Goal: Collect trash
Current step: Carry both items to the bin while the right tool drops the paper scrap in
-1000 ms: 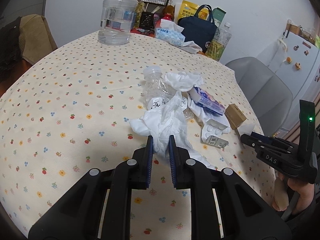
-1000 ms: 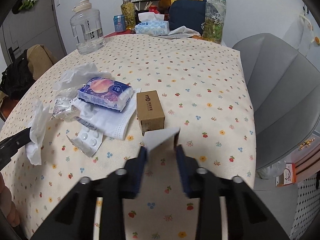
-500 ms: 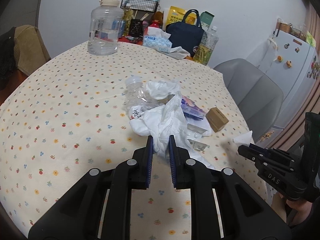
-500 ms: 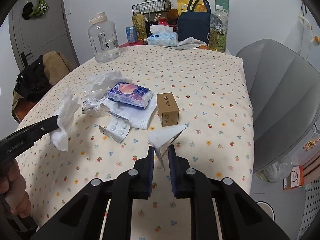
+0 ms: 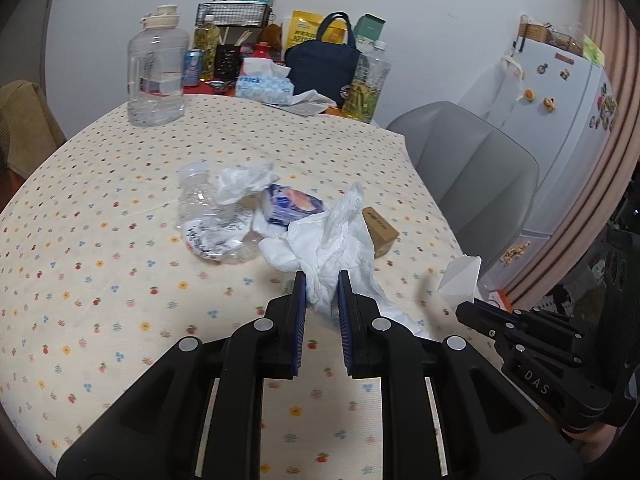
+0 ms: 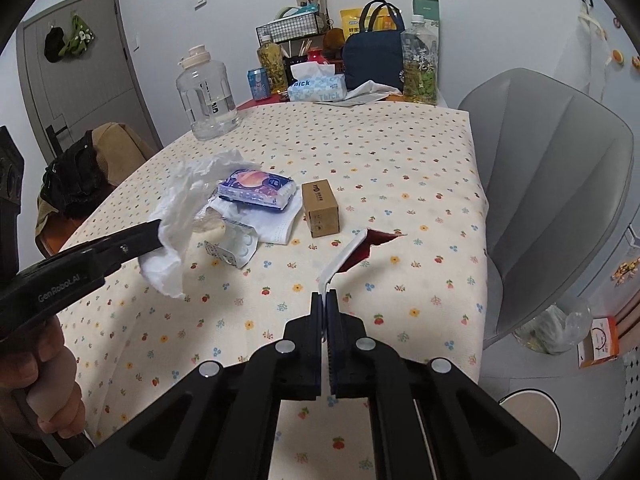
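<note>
My left gripper is shut on a crumpled white tissue and holds it above the floral tablecloth; the tissue also shows in the right wrist view. My right gripper is shut on a folded white paper scrap, lifted off the table; the scrap also shows in the left wrist view. On the table lie a crushed clear bottle, a blue tissue pack, a white face mask, a pill blister and a small brown box.
A grey chair stands right of the table. A white bin and a bag of trash are on the floor at the right. A big water jug, tissue box, navy bag crowd the far edge.
Both grippers have risen and pulled back from the pile, each lifting its piece. The right gripper closed fully on the paper scrap, which came off the table.
</note>
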`<state>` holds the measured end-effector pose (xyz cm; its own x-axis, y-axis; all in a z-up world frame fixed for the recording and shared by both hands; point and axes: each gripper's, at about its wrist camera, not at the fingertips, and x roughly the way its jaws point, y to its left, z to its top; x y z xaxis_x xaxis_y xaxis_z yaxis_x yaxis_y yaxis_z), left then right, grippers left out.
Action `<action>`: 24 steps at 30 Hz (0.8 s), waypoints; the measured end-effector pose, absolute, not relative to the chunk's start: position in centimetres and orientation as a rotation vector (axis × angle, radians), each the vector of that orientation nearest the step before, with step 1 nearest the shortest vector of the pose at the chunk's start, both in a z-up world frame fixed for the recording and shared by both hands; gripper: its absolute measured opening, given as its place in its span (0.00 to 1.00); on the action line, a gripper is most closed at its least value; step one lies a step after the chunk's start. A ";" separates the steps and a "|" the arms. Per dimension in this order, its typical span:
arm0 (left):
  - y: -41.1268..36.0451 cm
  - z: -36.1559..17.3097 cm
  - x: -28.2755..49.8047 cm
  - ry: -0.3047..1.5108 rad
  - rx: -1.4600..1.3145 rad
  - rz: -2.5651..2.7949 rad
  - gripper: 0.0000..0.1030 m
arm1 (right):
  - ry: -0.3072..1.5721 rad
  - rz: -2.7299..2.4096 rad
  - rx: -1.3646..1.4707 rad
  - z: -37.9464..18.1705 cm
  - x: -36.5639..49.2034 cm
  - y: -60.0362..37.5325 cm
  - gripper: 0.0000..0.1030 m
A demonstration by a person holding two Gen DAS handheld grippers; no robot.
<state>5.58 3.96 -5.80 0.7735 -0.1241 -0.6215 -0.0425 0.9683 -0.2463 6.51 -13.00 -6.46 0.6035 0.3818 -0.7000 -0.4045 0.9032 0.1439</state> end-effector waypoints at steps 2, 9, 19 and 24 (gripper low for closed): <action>3.0 -5.7 5.9 0.686 -0.245 -0.066 0.15 | 0.796 0.446 -0.004 -6.4 5.9 -13.9 0.03; -1.1 -5.9 6.9 0.699 -0.208 -0.150 0.15 | 0.806 0.359 0.029 -7.2 4.6 -17.9 0.03; -8.3 -6.7 8.6 0.744 -0.139 -0.276 0.15 | 0.810 0.210 0.100 -8.3 3.7 -25.1 0.03; -12.0 -6.8 9.7 0.758 -0.090 -0.327 0.15 | 0.827 0.118 0.138 -9.6 3.5 -29.9 0.03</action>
<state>9.70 -12.05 -6.80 0.6785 -0.3227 -0.6599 0.2581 0.9458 -0.1972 3.53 -29.90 -9.59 0.6714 0.1579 -0.7241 -0.0505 0.9845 0.1679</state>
